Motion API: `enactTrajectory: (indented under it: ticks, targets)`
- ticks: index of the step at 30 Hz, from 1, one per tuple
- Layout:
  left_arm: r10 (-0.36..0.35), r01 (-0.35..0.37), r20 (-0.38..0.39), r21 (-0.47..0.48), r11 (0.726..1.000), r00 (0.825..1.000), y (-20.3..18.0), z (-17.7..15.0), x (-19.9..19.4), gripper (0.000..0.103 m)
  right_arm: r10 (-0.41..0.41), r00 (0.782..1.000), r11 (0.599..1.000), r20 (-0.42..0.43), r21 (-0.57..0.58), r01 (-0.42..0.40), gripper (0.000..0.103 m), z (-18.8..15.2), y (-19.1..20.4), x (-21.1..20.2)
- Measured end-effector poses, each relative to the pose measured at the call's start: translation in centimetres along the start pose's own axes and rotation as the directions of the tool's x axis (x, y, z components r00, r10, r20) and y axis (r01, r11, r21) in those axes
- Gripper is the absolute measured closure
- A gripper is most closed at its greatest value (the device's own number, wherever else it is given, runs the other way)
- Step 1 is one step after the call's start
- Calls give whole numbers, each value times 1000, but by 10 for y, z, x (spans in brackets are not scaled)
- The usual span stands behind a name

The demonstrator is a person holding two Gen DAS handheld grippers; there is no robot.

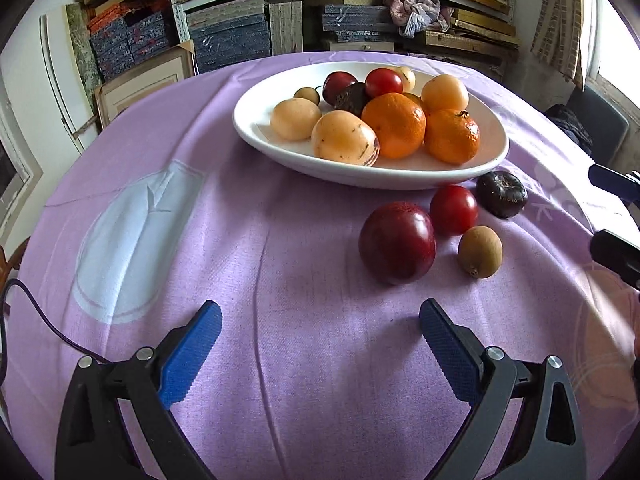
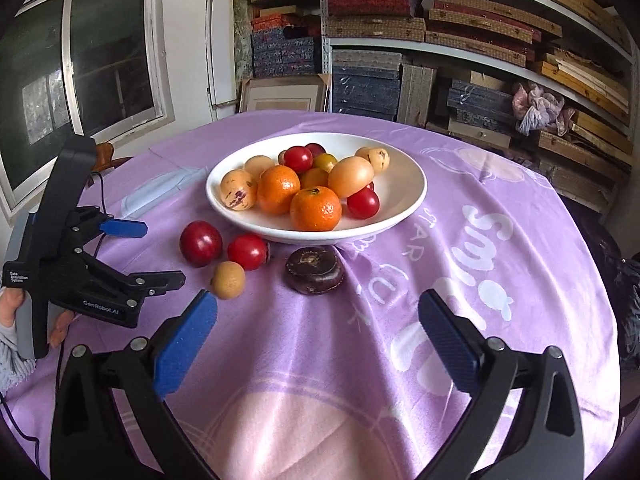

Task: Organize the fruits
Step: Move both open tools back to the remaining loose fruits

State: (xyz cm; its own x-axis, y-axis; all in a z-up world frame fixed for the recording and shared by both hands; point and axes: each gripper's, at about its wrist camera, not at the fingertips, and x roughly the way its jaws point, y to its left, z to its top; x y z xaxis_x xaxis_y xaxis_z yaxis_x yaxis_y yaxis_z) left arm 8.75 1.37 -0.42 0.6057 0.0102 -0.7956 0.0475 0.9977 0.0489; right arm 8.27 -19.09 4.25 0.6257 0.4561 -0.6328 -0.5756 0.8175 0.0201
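Four fruits lie loose on the worktop just before the white bowl (image 2: 404, 208): a glossy dark-red plum (image 1: 397, 242), a smooth red tomato (image 1: 453, 209), a small matte brown longan (image 1: 480, 251) and a flattened dark purple fruit (image 2: 314, 270). I judge the purple fruit my nearest pick. I'd bring the right tongs (image 2: 316, 334), spread wide and empty, level across its broad sides and squeeze gently. The left tongs (image 1: 320, 350) are also spread, holding nothing. The lilac cloth (image 1: 240, 240) is soft and creased, so round fruit may roll.
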Motion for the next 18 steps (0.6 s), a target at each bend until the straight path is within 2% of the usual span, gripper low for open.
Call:
enactTrajectory:
  ticks: [2,5,8,12,18]
  targets:
    - [-26,26,-12,-26,999,1000,5,-1,1,3,-1,999,1000,-32,-30,0,4,6,5,8]
    - [-21,21,-11,-26,999,1000,4,-1,0,3,18,999,996,-42,-92,-21,4,13,20,13]
    - [-21,21,-11,-26,999,1000,4,-2,0,3,3,999,990,-42,-139,-8,4,16,31,22]
    - [-19,19,-11,-26,999,1000,4,-2,0,3,-20,998,990,-64,-140,11,6,14,24,38]
    - [-18,17,-11,-28,999,1000,4,-1,0,3,9,998,992,-59,-123,-16,6,18,16,47]
